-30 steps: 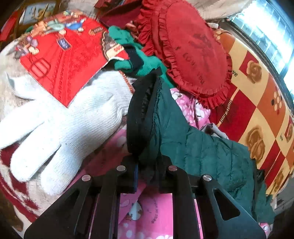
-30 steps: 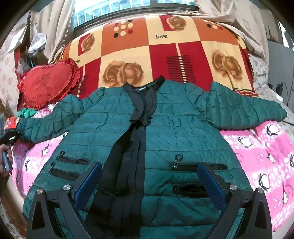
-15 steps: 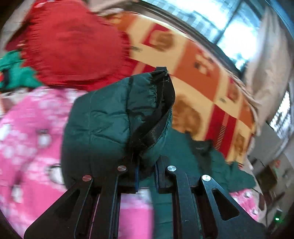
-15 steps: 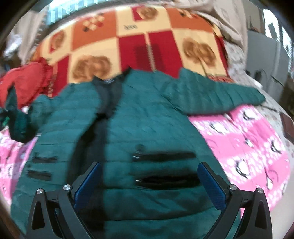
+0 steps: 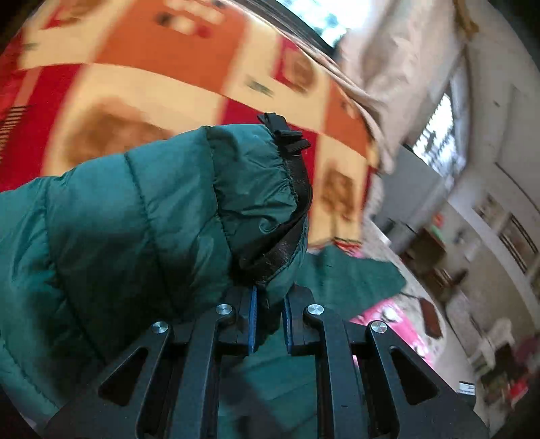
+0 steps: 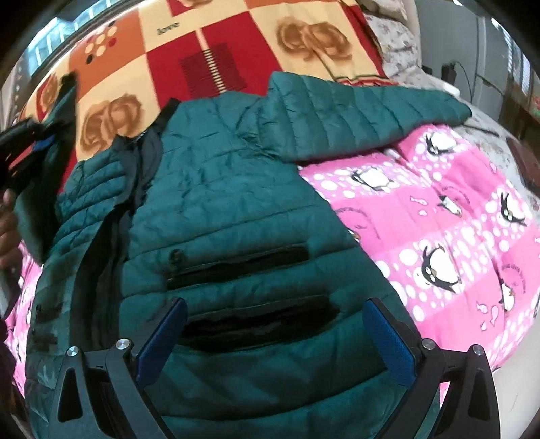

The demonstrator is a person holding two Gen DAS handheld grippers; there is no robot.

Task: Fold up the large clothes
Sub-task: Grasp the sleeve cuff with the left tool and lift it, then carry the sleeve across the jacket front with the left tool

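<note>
Green puffer jacket: front-up on bed, over pink penguin quilt. Left claw clamps sleeve cuff; right claw gapes, holding nothing. Advice: lay sleeve flat across chest, smoothing puff.

One word legible: "love", dark script on a cream square of the checked blanket, right wrist view. Left wrist view too blurred to read anything.
</note>
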